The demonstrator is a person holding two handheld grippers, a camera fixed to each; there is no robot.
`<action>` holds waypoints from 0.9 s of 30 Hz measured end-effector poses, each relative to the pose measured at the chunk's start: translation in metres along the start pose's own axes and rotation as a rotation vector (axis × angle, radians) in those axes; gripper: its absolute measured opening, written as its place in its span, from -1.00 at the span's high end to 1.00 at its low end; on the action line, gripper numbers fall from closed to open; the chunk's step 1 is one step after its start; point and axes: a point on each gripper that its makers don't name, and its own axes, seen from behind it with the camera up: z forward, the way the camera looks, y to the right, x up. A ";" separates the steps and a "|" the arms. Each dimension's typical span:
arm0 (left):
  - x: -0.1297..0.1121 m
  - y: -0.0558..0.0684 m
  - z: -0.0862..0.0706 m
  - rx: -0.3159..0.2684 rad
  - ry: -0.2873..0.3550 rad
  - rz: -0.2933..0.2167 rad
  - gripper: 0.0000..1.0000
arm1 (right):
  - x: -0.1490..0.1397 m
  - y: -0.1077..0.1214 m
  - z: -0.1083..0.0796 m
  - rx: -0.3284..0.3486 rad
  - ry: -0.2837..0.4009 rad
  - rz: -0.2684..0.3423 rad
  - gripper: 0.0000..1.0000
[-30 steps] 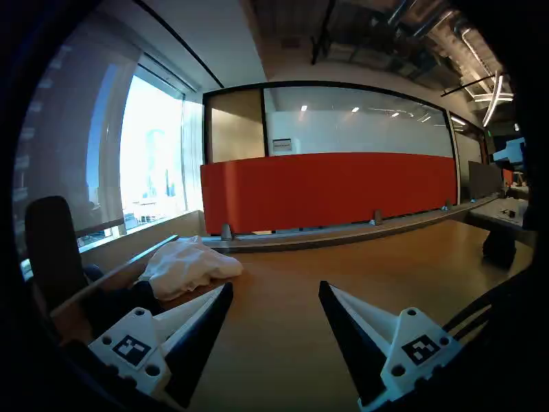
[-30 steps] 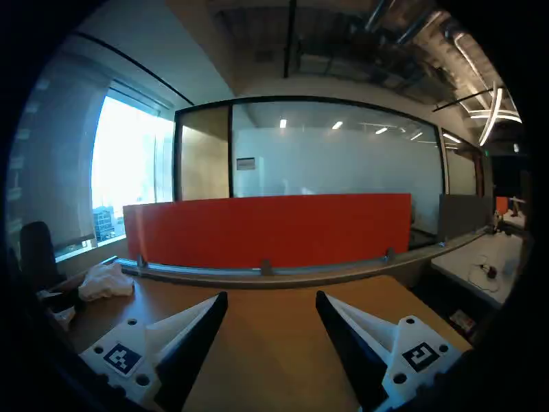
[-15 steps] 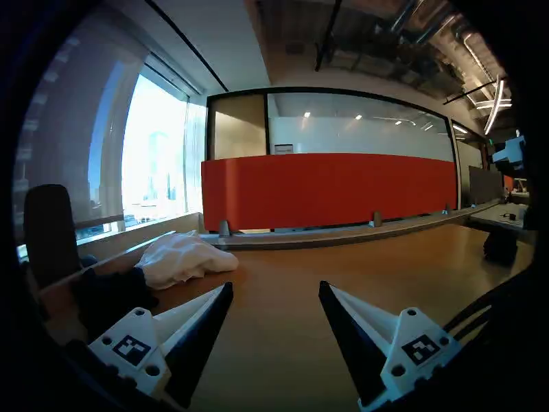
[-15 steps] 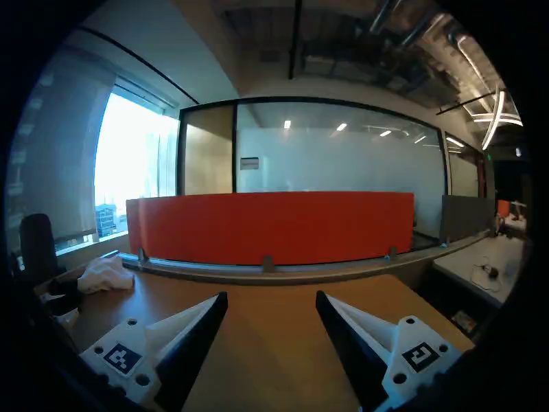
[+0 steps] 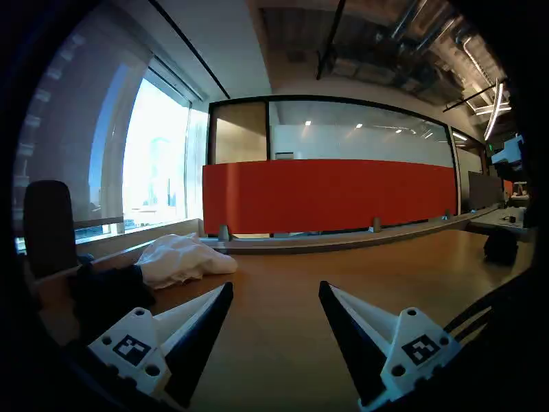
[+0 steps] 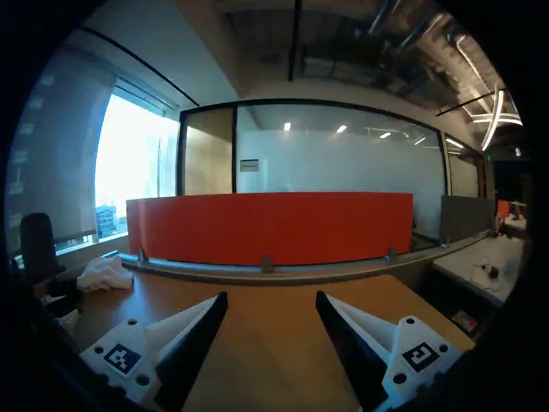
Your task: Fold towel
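The towel [image 5: 182, 257] is a white, crumpled heap, unfolded, lying on the far left part of the wooden table [image 5: 384, 261]. In the left gripper view it sits beyond and to the left of the left hand-held gripper [image 5: 274, 285], apart from its left finger. Neither finger touches it. This hand-held gripper is open, with a wide gap of bare table between its two white fingers, and it holds nothing.

Just beside the towel, on its near side, lies a dark bundle [image 5: 110, 292]; what it is cannot be told. A dark chair back [image 5: 48, 226] stands at the left edge, in front of the bright window [image 5: 154, 172].

In the right gripper view the towel [image 6: 104, 273] is small and far off to the left, well apart from the right hand-held gripper [image 6: 271, 295]. This hand-held gripper is also open and empty, its fingers spread over bare table.

Along the far edge of the table runs an orange divider panel [image 5: 329, 196], upright on small metal feet, with a glass wall [image 5: 357, 141] behind it. In the left gripper view a small dark object [image 5: 499, 246] rests near the right end of the table. In the right gripper view a second, white table [image 6: 480, 264] stands off to the right.
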 end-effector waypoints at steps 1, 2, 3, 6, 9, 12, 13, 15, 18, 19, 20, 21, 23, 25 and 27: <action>0.000 -0.001 0.000 0.001 0.001 -0.004 -0.85 | 0.000 0.000 0.000 -0.002 0.000 -0.001 -0.98; -0.001 -0.002 0.000 0.002 0.001 -0.008 -0.85 | 0.000 0.001 0.000 -0.004 -0.001 -0.003 -0.98; -0.001 -0.003 0.000 0.004 0.002 -0.012 -0.85 | 0.000 0.001 0.000 -0.005 -0.001 -0.004 -0.98; -0.002 -0.006 0.000 0.010 0.001 -0.021 -0.85 | 0.000 0.001 0.002 -0.006 0.000 -0.005 -0.98; -0.002 -0.008 -0.001 0.012 0.001 -0.021 -0.86 | 0.001 -0.001 0.004 -0.003 -0.002 -0.006 -0.98; -0.003 -0.007 0.000 0.008 -0.001 -0.020 -0.86 | 0.000 -0.002 0.005 -0.003 -0.002 -0.008 -0.98; -0.003 -0.007 0.000 0.008 -0.001 -0.021 -0.86 | 0.000 -0.002 0.005 -0.003 -0.003 -0.008 -0.98; -0.003 -0.007 0.000 0.008 -0.001 -0.021 -0.85 | -0.001 -0.002 0.006 -0.003 -0.005 -0.008 -0.98; -0.003 -0.007 0.000 0.008 -0.001 -0.021 -0.86 | -0.001 -0.001 0.007 -0.004 0.002 -0.007 -0.98; -0.003 -0.007 0.000 0.008 -0.001 -0.022 -0.86 | 0.000 0.000 0.007 -0.006 0.006 -0.007 -0.98; -0.003 -0.007 0.000 0.008 -0.001 -0.022 -0.86 | 0.001 0.001 0.007 -0.008 0.011 -0.007 -0.98; -0.003 -0.007 0.000 0.008 -0.001 -0.022 -0.85 | 0.003 0.003 0.007 -0.010 0.015 -0.006 -0.98; -0.003 -0.007 0.000 0.008 -0.001 -0.023 -0.85 | 0.007 0.006 0.007 -0.015 0.030 -0.005 -0.98; -0.003 -0.007 0.000 0.008 -0.001 -0.023 -0.86 | 0.011 0.009 0.007 -0.019 0.044 -0.004 -0.98; -0.003 -0.006 0.000 0.008 -0.001 -0.023 -0.85 | 0.015 0.013 0.006 -0.022 0.057 -0.005 -0.98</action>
